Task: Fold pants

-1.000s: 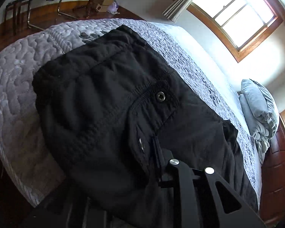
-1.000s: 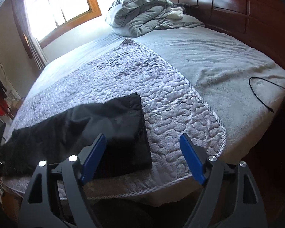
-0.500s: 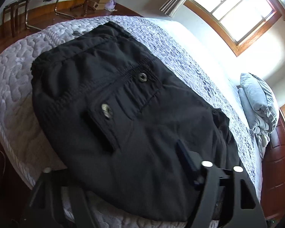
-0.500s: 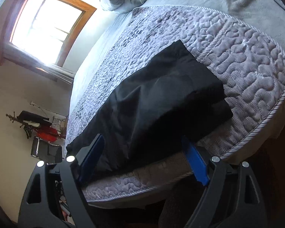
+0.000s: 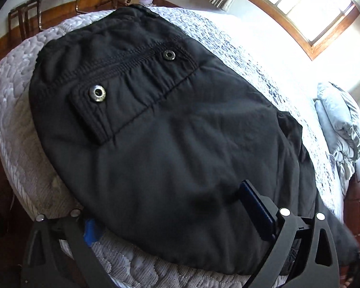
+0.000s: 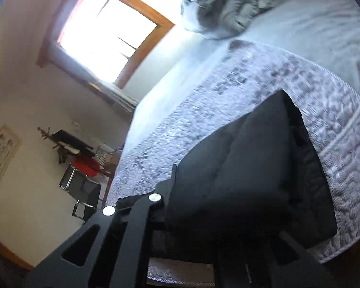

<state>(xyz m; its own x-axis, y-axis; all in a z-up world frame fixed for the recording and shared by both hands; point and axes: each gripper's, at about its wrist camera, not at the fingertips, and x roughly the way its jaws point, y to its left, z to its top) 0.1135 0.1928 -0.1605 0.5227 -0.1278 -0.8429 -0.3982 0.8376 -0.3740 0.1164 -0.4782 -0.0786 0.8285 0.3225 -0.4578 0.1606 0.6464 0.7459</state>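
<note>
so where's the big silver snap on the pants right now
In the left wrist view the snap sits upper left, on the pocket flap of the black pants, near the quilt edge.

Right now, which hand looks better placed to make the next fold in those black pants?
The right, probably. The right gripper has just closed, seemingly on the pants at the bed edge, though blur hides the pads. The left gripper has just opened and merely straddles the waist end.
</note>
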